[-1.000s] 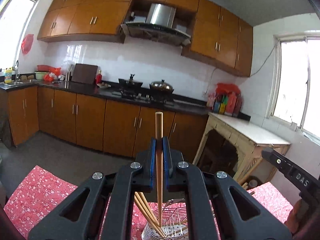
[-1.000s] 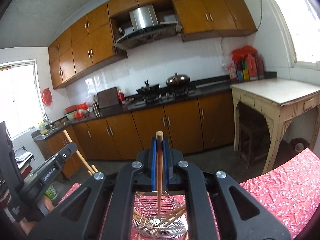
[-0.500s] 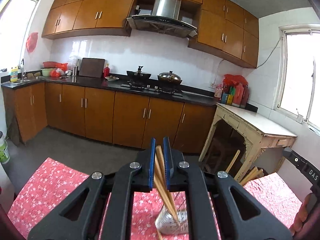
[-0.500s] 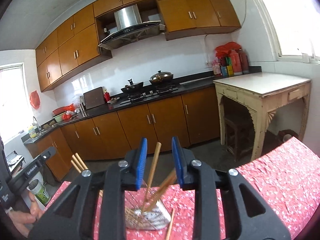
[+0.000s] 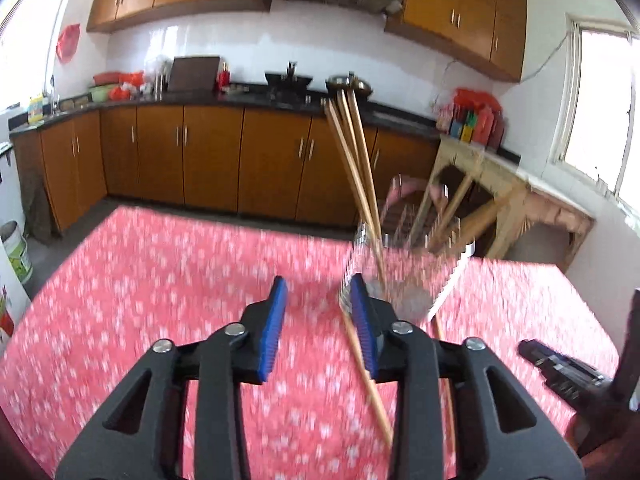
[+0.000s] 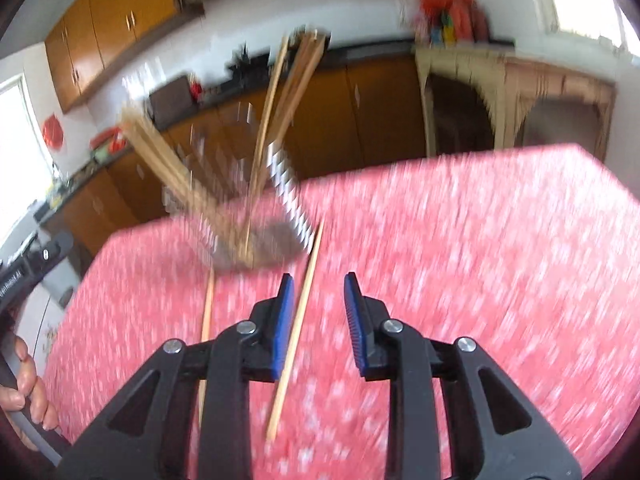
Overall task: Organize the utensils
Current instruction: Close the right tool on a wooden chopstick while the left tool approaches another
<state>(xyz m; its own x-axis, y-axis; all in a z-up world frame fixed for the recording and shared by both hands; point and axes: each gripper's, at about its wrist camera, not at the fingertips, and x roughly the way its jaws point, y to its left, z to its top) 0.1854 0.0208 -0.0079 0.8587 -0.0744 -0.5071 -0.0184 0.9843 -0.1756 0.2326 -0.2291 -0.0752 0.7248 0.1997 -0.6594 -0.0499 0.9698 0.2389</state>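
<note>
Loosely, wooden chopsticks (image 5: 352, 148) lean in a wire basket (image 5: 404, 268).

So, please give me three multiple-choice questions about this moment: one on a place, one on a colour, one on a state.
1. Where do the two loose chopsticks lie?
A. On the tablecloth, in front of the wire holder
B. On the kitchen counter
C. On the floor

2. What colour are the gripper pads?
A. Red
B. Blue
C. Green

3. How does the right gripper stand?
A. Shut on a chopstick
B. Shut on nothing
C. Open, holding nothing

Answers: 1 A, both lie flat on the red cloth below the holder. 2 B, the pads on both grippers are blue. 3 C, its pads stand apart, like those of the left gripper.
</note>
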